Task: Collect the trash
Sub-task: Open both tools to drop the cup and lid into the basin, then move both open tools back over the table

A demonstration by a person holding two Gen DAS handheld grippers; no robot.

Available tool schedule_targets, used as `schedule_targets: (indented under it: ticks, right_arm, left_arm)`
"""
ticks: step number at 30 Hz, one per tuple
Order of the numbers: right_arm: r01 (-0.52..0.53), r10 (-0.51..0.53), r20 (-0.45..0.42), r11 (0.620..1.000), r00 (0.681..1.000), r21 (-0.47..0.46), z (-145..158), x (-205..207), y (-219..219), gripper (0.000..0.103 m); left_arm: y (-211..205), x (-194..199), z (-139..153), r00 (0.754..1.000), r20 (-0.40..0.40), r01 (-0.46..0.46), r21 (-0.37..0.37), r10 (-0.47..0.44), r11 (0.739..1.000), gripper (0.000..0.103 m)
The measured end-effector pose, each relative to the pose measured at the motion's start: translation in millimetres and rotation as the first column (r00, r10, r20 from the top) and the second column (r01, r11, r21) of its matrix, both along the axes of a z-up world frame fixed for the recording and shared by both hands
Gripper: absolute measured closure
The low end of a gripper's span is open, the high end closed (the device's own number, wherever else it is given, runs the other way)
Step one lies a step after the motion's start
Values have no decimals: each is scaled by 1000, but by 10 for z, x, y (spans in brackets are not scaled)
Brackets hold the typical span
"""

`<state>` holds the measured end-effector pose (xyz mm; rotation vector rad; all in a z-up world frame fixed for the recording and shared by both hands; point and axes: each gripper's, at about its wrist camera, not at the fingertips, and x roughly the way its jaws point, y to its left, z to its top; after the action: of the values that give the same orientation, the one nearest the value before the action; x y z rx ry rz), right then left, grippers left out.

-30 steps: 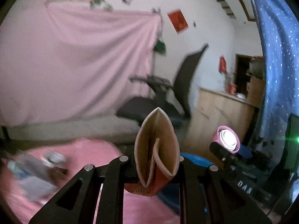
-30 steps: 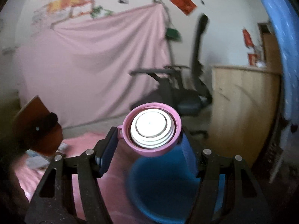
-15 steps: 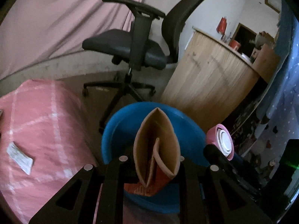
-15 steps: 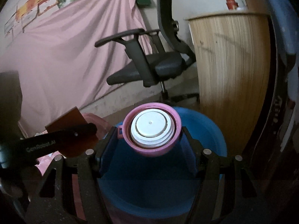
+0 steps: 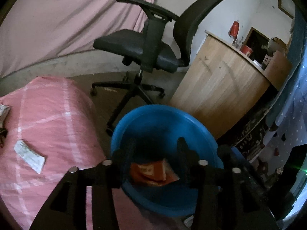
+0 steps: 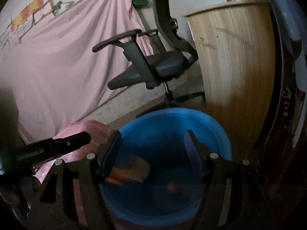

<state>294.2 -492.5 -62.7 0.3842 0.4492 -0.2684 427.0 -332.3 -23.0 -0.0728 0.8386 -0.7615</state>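
Beside the pink bed (image 5: 48, 118), a blue basin (image 5: 165, 115) holds the orange wrapper (image 5: 151, 170), lying loose below the left gripper (image 5: 156, 143), whose jaws have just opened. Right gripper (image 6: 152, 140), released, tilts down over a pinkish cap (image 6: 172, 187).

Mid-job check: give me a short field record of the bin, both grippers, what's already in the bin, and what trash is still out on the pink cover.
bin: blue basin on the floor beside the pink-covered surface
left gripper: open over the basin, jaws have just been opening, nothing between them
right gripper: open over the basin, nothing between its pads
in bin: orange carton; a blurred pinkish item, likely the pink cap
still out: white wrapper flat on the pink cover; more scraps at its left edge, cut off
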Motion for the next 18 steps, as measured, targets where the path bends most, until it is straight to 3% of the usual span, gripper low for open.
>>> schedule_targets:
  ticks: [6,10,18]
  right_arm:
    - [11,-10,29,999,1000,-45,119,-43,74,6]
    - [18,-13,52,997,999,-80,234,-83,157,1]
    - [-9,24,116,992,993,-126,478,-140,412,0]
  left_arm:
    - [192,-49,98,998,40,-52,-15,52,999,56]
    - [375,-125,205,989,110,-99,-19,101,995,54]
    - [942,-349,420,944,224,-234,-70,243,970,26]
